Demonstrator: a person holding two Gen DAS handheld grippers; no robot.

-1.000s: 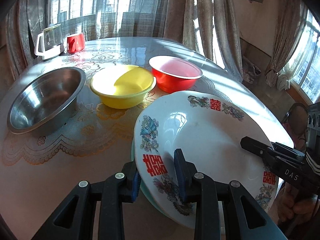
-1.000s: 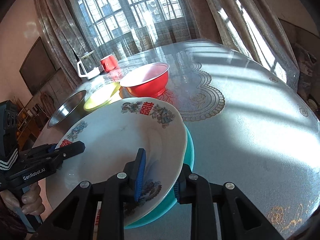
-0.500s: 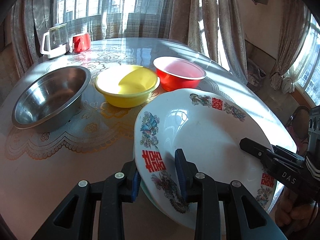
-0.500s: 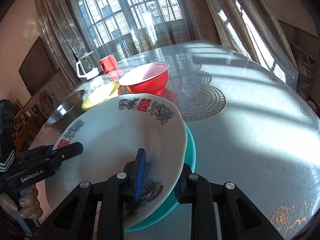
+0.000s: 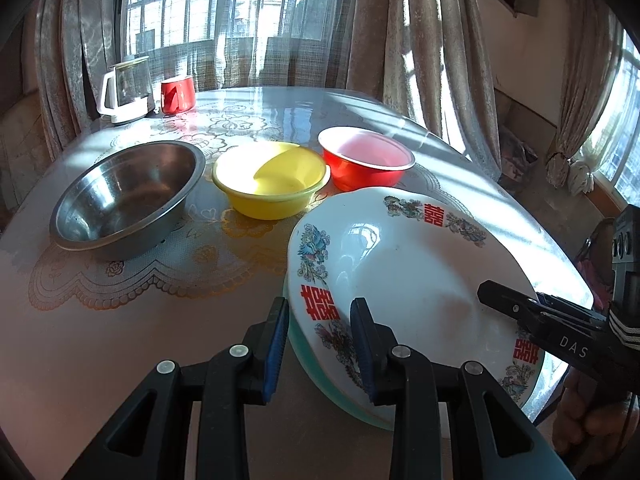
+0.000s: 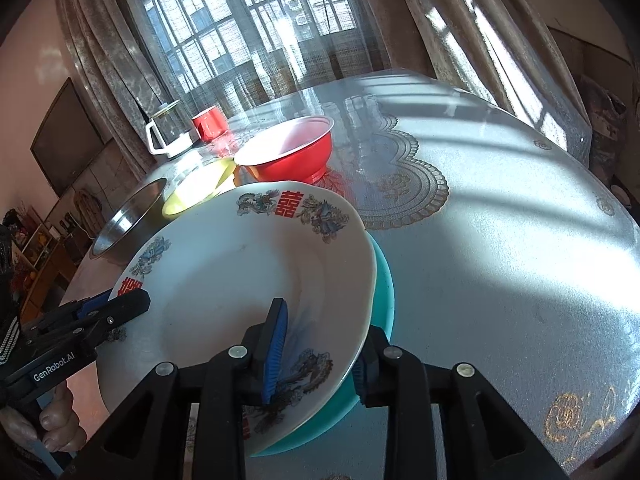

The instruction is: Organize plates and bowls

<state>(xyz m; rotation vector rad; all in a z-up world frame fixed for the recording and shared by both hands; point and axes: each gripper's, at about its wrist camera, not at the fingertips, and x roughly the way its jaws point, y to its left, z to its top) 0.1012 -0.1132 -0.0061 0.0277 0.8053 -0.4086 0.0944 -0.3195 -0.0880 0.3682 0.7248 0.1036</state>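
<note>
Porcelain like this white plate (image 5: 408, 276) is stiff, glossy, slippery and chip-prone, so I keep to its rim. It sits on a teal plate (image 6: 382, 280) just in front of the yellow bowl (image 5: 272, 180). My left gripper (image 5: 320, 344) and right gripper (image 6: 320, 344) each straddle opposite rim edges, but I cannot tell whether the pads actually pinch.

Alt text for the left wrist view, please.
The left claw straddles the near rim of a white patterned plate stacked on a teal plate; the right claw reaches its far edge. Steel, yellow and red bowls sit behind.

Glass kettle (image 5: 127, 87) beside red mug (image 5: 177, 94); curtains (image 5: 420, 32) behind.
</note>
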